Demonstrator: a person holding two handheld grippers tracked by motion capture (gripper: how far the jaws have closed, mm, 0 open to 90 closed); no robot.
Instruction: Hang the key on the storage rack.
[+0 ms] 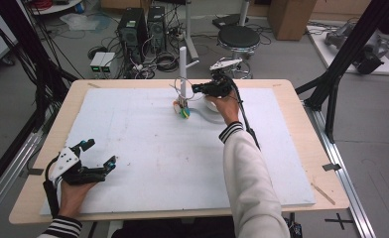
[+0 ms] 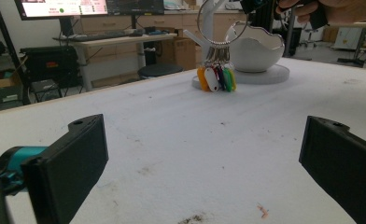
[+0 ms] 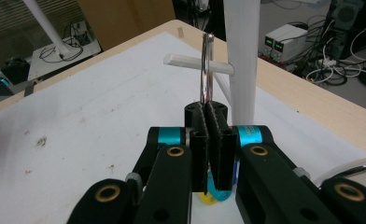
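Observation:
A metal key ring (image 3: pixel 207 70) carrying several coloured tags (image 1: pixel 182 110) hangs beside a white stand (image 1: pixel 182 69) with a side peg (image 3: pixel 197 64) at the far middle of the table. My right gripper (image 3: pixel 212 116) is shut on the ring, holding it upright just in front of the peg, with the tags (image 2: pixel 217 77) dangling close to the white mat. A white bowl (image 2: pixel 256 49) sits directly behind the stand. At the near left my left gripper (image 1: pixel 101 152) rests low over the mat, its jaws wide apart with nothing between them (image 2: pixel 204 163).
A white foam mat (image 1: pixel 148 148) covers most of the wooden table (image 1: pixel 301 129). A black frame strut (image 1: pixel 339 64) stands at the right, and a stool (image 1: pixel 238 37), computers and cables lie on the floor beyond the far edge.

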